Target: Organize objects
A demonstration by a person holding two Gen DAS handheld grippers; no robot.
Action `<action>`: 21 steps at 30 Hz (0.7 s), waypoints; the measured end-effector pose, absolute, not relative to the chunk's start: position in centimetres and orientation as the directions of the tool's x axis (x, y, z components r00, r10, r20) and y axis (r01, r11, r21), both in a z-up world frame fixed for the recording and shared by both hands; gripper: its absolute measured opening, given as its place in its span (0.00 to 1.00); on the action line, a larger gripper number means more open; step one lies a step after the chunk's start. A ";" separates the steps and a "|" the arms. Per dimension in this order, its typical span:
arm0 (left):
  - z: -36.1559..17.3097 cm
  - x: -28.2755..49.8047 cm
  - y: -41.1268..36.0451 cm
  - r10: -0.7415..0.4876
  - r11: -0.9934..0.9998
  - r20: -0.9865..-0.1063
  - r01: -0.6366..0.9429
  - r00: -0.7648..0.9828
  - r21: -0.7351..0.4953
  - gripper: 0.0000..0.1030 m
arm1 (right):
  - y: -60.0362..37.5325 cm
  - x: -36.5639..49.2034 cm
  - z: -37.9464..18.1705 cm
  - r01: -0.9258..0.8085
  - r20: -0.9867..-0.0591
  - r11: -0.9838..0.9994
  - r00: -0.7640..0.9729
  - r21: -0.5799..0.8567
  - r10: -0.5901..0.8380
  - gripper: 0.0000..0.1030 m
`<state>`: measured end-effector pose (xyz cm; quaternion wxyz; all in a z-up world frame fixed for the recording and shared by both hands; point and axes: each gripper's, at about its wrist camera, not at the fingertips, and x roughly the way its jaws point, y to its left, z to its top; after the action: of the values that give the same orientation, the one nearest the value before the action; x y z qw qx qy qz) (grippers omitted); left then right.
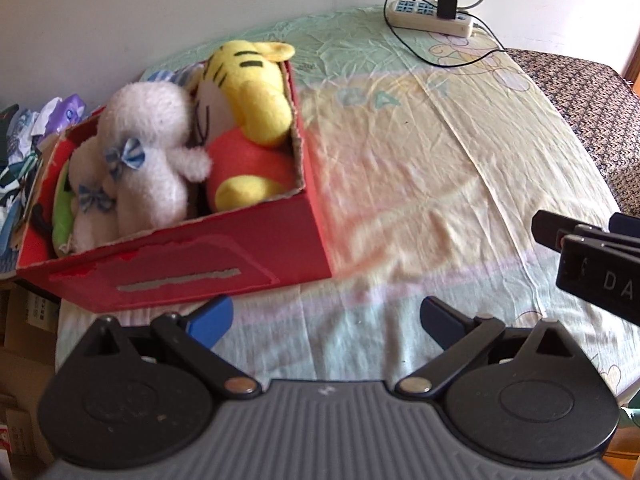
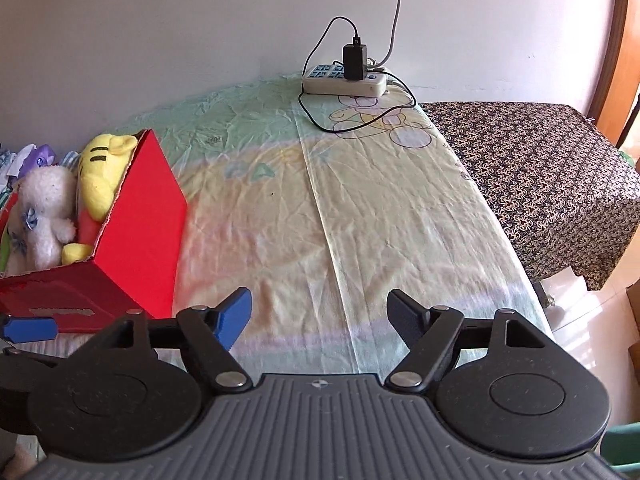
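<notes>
Pale wall behind; table draped in a crumpled pastel cartoon-print cloth (image 1: pixel 400 168) fills the middle of both views.

Item 1. Red cardboard box, open-topped (image 1: pixel 224 256), at left of frame in both views, sitting on the cloth, its long axis running from lower left toward upper centre.
Item 2. White fluffy plush with blue striped bows (image 1: pixel 148 152), lying inside the box, left half.
Item 3. Yellow tiger plush with black stripes and red body (image 1: pixel 248 120), inside the box, right half, head toward the far end.
Item 4. White power strip with black adapter and cables (image 1: pixel 434 14), upper right of the left-wrist view, well apart from the box.
Item 5. Left gripper (image 1: pixel 326 318), fingers spread, holding nothing; box just ahead and to its left, so this is the nearer arm.
Item 6. Right gripper (image 2: pixel 320 314), fingers spread, empty, over bare cloth.

Judgement: no loose toy remains on the cloth; sorting looks essentially done.

View differences: left-wrist view looks down into the box, showing a green item at its lower left; right-wrist view shows a dark patterned cloth at right.
</notes>
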<state>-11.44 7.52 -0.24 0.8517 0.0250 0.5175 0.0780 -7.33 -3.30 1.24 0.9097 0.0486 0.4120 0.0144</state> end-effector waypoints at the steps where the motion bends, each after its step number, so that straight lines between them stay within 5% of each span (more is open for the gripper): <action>1: -0.3 -11.4 7.7 0.161 0.986 -0.880 -0.112 0.447 0.123 0.97 | -3.2 -7.3 1.2 0.010 -0.750 0.995 0.658 0.098 0.067 0.76; 21: 1.1 -12.7 15.1 0.160 0.986 -0.868 -0.113 0.469 0.121 0.97 | 4.5 -7.3 2.9 -0.024 -0.757 0.998 0.651 0.052 0.055 0.78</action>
<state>-12.69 15.10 1.15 0.8567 0.0232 0.5090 0.0798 -7.31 4.49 2.87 0.9083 0.0187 0.4173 0.0215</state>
